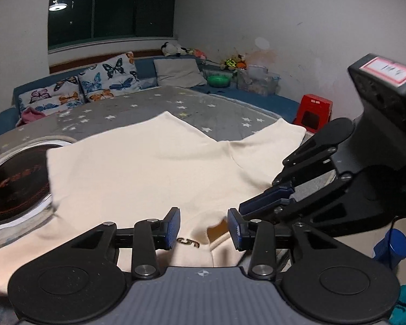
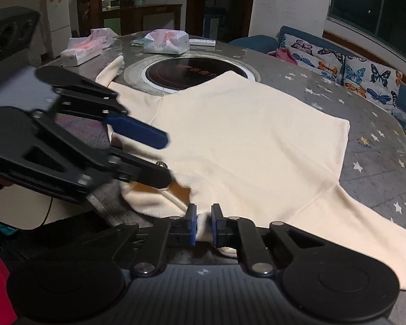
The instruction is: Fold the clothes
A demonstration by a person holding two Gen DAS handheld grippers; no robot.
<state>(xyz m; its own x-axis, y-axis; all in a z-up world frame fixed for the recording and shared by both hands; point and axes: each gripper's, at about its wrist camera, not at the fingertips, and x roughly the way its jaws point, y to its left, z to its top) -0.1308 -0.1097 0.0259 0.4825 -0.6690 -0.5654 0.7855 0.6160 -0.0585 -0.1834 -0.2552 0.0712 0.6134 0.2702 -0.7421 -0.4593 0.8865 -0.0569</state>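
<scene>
**Cream top spread on the table, your right gripper pinching its near edge**

Your cream garment (image 2: 243, 135) lies flat across the star-patterned table cover (image 2: 370, 168), its body running toward 12 o'clock and partly covering the round cooktop (image 2: 192, 71) set into the table. One sleeve trails off toward 10 o'clock and the other toward 4 o'clock in the right wrist view. Spread out like this, it suits a fold either about to be made or one you are setting up along the neck edge; the pictures don't settle which.

Your right gripper (image 2: 203, 223) has its fingers nearly together, with a bit of cream cloth nipped between the blue pads at the edge nearest you, which looks like a hold meant to lift or drag that hem.

Your left gripper (image 1: 204, 226) stands with its fingers well apart, nothing between them, low over the neck opening, so it seems placed to take the cloth beside the other grip.

As for writing: dark embroidered lettering (image 1: 189, 242) sits by the collar, too partly hidden to read. The cooktop carries orange characters, too blurred to make out. The tissue packs (image 2: 166, 42) at 12 o'clock show print that is too small to read.
</scene>
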